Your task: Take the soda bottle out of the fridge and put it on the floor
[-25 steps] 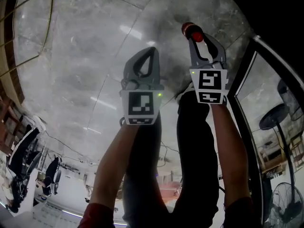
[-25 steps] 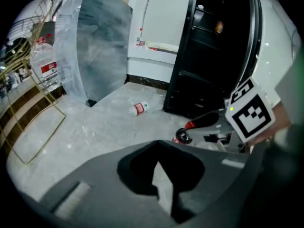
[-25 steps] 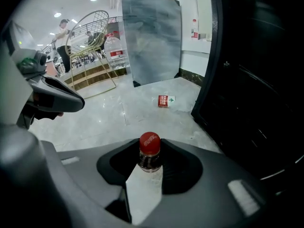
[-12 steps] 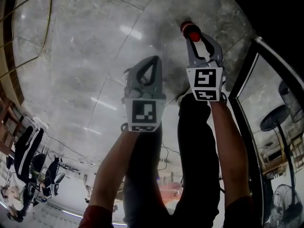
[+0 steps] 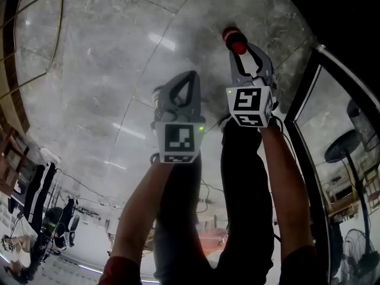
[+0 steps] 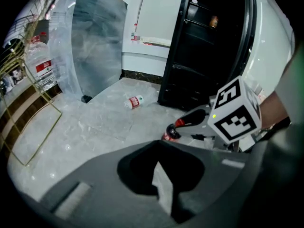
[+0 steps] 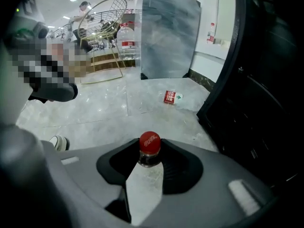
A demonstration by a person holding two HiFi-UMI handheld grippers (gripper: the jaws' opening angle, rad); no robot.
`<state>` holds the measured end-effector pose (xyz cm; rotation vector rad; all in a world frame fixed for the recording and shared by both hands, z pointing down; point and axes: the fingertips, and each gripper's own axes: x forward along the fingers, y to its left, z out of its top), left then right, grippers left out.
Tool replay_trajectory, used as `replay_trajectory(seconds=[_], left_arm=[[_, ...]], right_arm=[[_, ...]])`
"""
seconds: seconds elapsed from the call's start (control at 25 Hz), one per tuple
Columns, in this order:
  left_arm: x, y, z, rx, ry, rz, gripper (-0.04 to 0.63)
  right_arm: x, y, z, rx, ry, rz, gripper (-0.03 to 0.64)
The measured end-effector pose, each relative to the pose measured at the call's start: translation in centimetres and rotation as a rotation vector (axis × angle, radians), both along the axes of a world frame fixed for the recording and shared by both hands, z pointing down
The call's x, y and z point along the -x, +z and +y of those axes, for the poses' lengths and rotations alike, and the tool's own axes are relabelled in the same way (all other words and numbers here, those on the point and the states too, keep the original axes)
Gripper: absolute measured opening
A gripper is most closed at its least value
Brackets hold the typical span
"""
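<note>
"Bottle (image 7: 150,147): where is it, and what has it?" (obs. 1)

"Out of the fridge (image 6: 204,65), over the floor (image 5: 107,70) just beside the open door. The right gripper (image 5: 239,53) is clamped on its neck, right under the red cap, and points steeply down. The body hangs below the jaws." (obs. 2)

"Base on the floor yet?" (obs. 1)

"Cannot tell. The right gripper view hides the body behind the jaws. The left gripper view shows the base low and close to the tile, somewhat tilted, but whether it touches is not readable." (obs. 2)

"Left gripper (image 6: 158,148)?" (obs. 1)

"Jaws closed tip to tip, nothing between them. It hangs beside the right one, apart from the bottle, and takes no part." (obs. 2)

"Step in hand?" (obs. 1)

"Judged: set-down. Removal looks done; placing is not." (obs. 2)

"Next move calls for?" (obs. 1)

"Likely: bring the bottle upright, lower until the base sits flat on the tile, then spread the jaws and draw them back off the neck without nudging it. Risk: letting go while it is tilted, since a narrow base on smooth stone tips and rolls easily." (obs. 2)
</note>
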<state>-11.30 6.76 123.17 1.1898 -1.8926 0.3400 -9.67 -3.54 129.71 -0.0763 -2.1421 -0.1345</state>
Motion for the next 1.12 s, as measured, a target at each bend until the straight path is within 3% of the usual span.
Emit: replay_trajectory(seconds=[0.68, 1.12], left_arm=[[0.4, -1.4, 0.8, 0.026, -0.009, -0.026, 0.0], [-0.5, -6.4, 0.1, 0.019, 0.023, -0.047, 0.0]], right_arm=[[-3.7, -0.9, 0.2, 0.038, 0.053, 0.032, 0.163], [-6.9, -5.6, 1.5, 0.11, 0.076, 0.082, 0.161]])
